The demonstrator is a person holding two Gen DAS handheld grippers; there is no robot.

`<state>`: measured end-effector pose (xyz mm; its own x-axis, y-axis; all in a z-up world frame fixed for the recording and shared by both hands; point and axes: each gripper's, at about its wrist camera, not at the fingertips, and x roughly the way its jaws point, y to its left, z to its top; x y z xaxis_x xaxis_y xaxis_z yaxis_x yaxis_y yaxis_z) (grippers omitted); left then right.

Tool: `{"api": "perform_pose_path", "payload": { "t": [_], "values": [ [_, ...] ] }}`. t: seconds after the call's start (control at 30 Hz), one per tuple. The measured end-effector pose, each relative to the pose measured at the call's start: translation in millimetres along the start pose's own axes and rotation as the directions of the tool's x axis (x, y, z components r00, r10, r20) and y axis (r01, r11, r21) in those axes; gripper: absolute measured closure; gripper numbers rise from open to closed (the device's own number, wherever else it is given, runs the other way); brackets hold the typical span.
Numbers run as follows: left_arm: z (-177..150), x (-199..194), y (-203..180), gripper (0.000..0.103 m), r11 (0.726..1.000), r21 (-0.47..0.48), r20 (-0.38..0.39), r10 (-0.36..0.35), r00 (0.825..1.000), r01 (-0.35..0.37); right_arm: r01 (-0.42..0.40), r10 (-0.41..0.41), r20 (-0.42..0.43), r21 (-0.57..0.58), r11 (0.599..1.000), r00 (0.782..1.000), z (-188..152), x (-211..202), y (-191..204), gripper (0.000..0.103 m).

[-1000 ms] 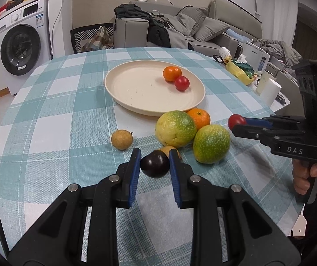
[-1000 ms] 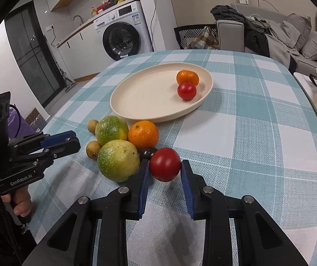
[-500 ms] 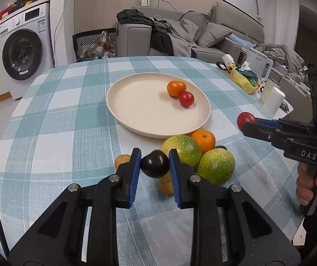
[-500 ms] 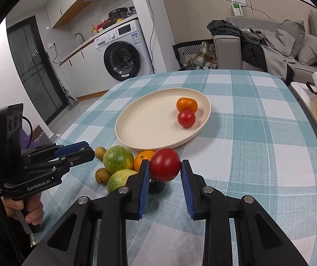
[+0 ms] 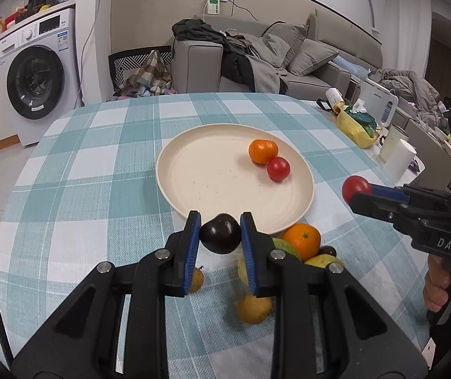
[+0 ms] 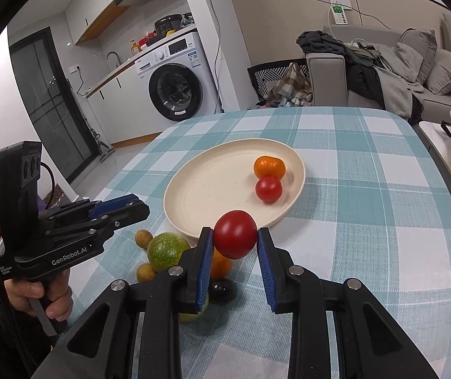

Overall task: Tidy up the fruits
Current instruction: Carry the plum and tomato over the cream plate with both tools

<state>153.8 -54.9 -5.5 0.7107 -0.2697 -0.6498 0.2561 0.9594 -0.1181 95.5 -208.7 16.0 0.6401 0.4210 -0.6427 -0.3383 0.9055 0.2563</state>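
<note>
Currently left gripper [image 5: 220, 233] is clamped on the plum [image 5: 220, 233], right gripper [image 6: 235, 234] on the tomato [image 6: 235, 234] — both held above the table, near the plate [image 5: 194, 195] rim. Likely light, smooth, bruisable — grip mid-body, gently.

Black grippers w/ blue jaws, silver screws, "DAS"/"GenRobot.AI" markings

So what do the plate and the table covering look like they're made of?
Plate: probably matte plastic or wheat-fibre composite, since the cream surface shows faint specks and no glaze shine. Tablecloth: woven fabric, with a visible weave texture in the teal-and-white check.
</note>
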Motion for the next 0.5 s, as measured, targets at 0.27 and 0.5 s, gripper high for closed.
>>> {"api": "perform_pose_path", "payload": {
  "t": [0.27, 0.5],
  "values": [
    [15, 13, 9, 0.08, 1.0, -0.02, 0.001, 0.014, 1.0, -0.014, -0.005, 0.005, -0.009, 0.005, 1.0, 1.0, 11, 8, 0, 0.074],
    [27, 24, 10, 0.08, 1.0, -0.022, 0.003, 0.018, 1.0, -0.018, -0.011, 0.011, -0.008, 0.016, 1.0, 1.0, 21, 14, -2, 0.074]
  ]
}}
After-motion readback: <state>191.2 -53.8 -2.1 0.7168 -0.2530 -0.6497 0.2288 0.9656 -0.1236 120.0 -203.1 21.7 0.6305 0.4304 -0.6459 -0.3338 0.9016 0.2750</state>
